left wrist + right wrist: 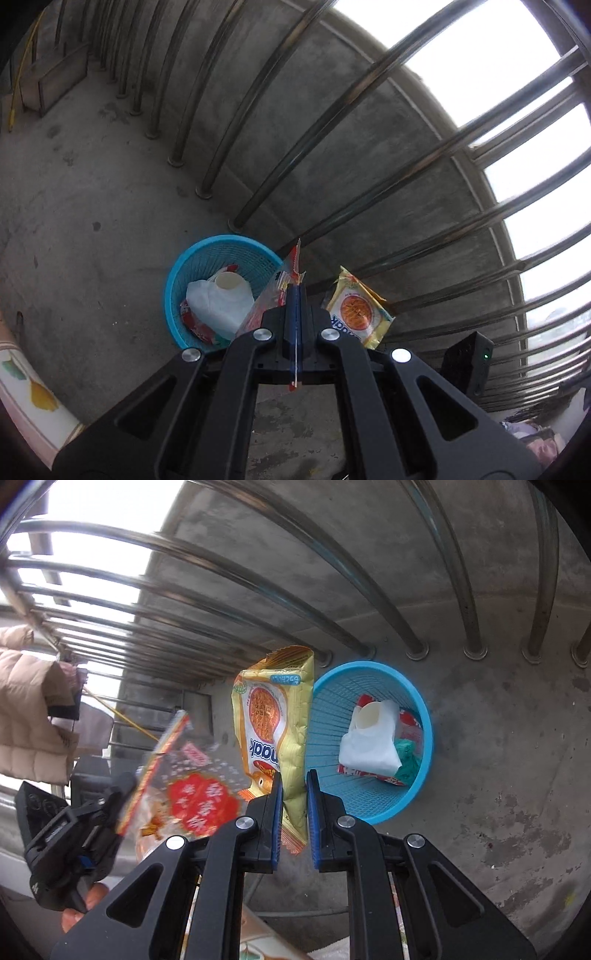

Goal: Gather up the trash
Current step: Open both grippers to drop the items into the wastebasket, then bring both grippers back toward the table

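Observation:
A blue plastic basket (173,291) stands on the concrete floor by the railing; it also shows in the right wrist view (424,709). It holds white paper, a cup and red wrappers. My left gripper (296,291) is shut on a clear red-printed wrapper (266,299), held beside the basket's right rim; that wrapper shows in the right wrist view (188,794). My right gripper (295,775) is shut on a yellow noodle packet (273,716), held just left of the basket. The packet appears in the left wrist view (356,310) too.
Steel railing bars (332,122) on a low concrete wall (258,92) run behind the basket. A wooden box (55,77) sits far left on the floor. A beige padded jacket (26,701) hangs at the left in the right wrist view.

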Available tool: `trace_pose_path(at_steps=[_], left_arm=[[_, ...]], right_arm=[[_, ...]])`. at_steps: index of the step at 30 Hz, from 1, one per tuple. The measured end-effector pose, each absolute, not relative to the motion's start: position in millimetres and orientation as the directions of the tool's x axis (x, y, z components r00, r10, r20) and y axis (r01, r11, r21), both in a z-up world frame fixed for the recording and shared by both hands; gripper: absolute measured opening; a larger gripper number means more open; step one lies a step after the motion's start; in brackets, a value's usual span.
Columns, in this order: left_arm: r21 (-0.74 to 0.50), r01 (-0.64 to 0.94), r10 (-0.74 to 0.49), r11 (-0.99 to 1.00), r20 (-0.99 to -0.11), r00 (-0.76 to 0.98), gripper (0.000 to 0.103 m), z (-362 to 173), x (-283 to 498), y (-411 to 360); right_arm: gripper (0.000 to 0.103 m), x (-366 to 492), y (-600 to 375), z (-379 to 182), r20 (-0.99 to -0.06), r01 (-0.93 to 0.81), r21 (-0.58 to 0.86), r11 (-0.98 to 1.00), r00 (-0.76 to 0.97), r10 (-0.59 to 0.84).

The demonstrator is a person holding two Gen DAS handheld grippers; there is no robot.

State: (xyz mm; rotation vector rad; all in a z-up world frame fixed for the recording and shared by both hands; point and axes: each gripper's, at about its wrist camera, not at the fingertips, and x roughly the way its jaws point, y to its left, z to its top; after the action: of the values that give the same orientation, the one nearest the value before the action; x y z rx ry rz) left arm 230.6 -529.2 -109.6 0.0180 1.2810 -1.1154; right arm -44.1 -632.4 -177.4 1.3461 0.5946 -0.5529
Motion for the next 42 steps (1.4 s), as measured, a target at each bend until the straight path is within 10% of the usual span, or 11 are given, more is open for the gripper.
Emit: trace_pose_path(at_steps=[4,7,10,16,30,42], left_arm=[[-0.529,0.639,-0.614,0.559,-0.782,-0.110,0.000,-146,245,-553],[-0.491,0.605,-0.561,0.627,-0.823,-0.087,0.032,-168,259,-562],[-0.486,0.560,-0.543,0.671,-0.836,-0.074,0.037,-173,270,-554],[-0.497,0.581,-0.599,0.645,-0.801,-0.020,0.053,-138,275,-525],[-0.371,0.732,-0.705,0.571,-0.678,0.206,0.084,3,220,-396],[-0.310,0.652,-0.674,0.692,-0.599,0.431,0.094,62,175,-204]], right_arm=[[0.013,-31,-646,-204,-0.689,0.686,0.720,0.106,0.725,-0.014],[0.022,-16,-656,-235,-0.712,0.708,0.700,0.094,0.702,0.015],[0.046,-4,-664,-276,-0.763,0.762,0.646,0.054,0.641,0.083],[0.046,-15,-661,-311,-0.811,0.816,0.579,0.006,0.575,0.110],[0.058,-40,-632,-215,-0.809,0.785,0.564,0.255,0.587,-0.016],[0.091,-40,-550,-74,-0.761,0.730,0.320,0.604,0.578,-0.294]])
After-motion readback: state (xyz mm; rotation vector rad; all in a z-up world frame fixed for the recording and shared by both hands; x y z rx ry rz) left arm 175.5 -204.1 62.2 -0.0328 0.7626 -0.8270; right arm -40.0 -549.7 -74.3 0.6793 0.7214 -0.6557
